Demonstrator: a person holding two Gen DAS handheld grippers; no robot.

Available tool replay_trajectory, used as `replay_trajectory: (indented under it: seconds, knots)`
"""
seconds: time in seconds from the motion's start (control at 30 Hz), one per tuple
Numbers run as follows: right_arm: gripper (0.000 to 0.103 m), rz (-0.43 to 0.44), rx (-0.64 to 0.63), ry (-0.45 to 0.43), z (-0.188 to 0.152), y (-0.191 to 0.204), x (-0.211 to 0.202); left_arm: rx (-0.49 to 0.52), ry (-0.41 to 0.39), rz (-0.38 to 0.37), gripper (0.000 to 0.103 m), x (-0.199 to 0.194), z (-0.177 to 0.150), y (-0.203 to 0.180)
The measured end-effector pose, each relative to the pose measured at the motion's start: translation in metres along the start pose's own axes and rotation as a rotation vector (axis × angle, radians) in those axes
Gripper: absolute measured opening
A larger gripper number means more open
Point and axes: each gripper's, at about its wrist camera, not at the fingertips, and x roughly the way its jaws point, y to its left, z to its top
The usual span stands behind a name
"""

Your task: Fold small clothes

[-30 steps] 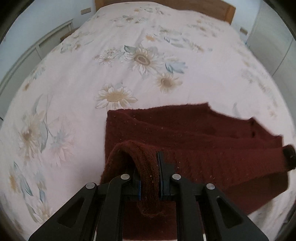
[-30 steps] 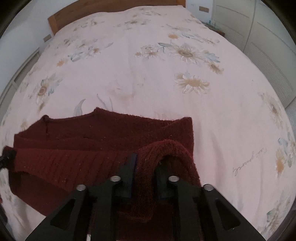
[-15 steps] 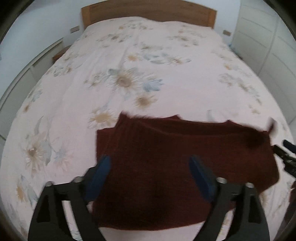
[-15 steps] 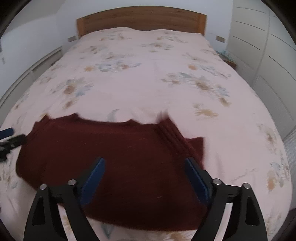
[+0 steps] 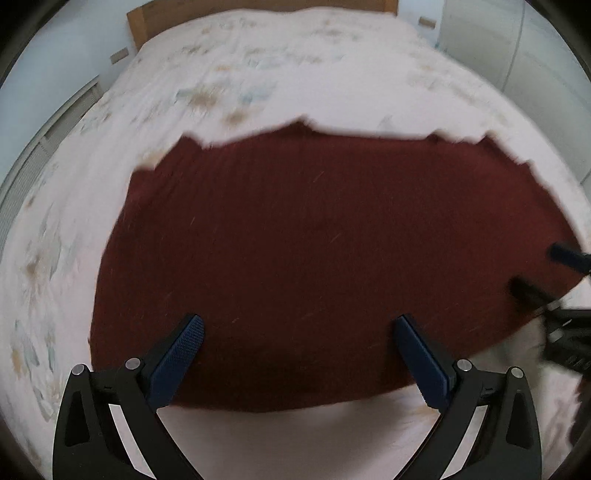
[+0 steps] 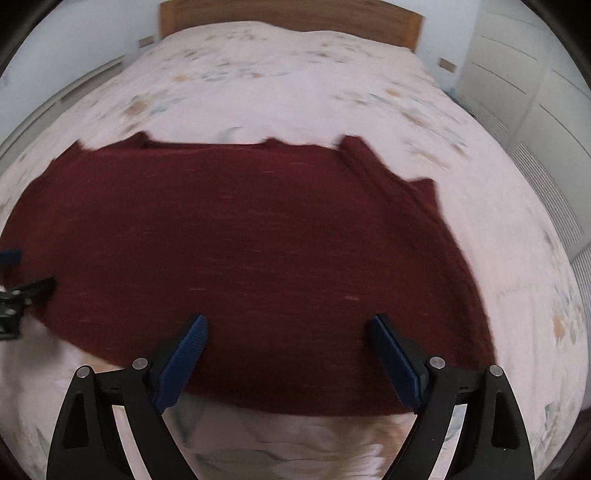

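Where sweater (image 5: 314, 240) lies, floral bedspread (image 5: 277, 74) surrounds.

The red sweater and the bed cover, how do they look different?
The sweater is plain dark red knit; the bed cover is pale pink with faded flowers. The sweater fills only the near part of the bed; the cover spreads back to the wooden headboard. The sweater's far edge is bumpy. Both lie flat.
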Motion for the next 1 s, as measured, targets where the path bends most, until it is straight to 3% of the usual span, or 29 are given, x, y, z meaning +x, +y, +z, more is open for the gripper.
replay_trajectory:
  seconds: [0.23, 0.63, 0.83, 1.0]
  knots:
    - [0.102, 0.007, 0.079, 0.013, -0.011, -0.047, 0.006, -0.079, 0.017, -0.033, 0.102, 0.008, -0.01, 0.042]
    - [0.103, 0.004, 0.084, 0.004, -0.017, -0.044, 0.008, -0.113, 0.019, -0.109, 0.102, 0.019, -0.014, 0.051]
    - [0.102, -0.001, 0.061, 0.005, -0.013, -0.042, -0.023, -0.121, 0.065, -0.142, 0.102, 0.006, -0.002, 0.055]
    - [0.102, 0.005, 0.064, -0.032, -0.02, -0.045, -0.054, -0.229, -0.019, -0.137, 0.102, -0.03, 0.017, 0.092]
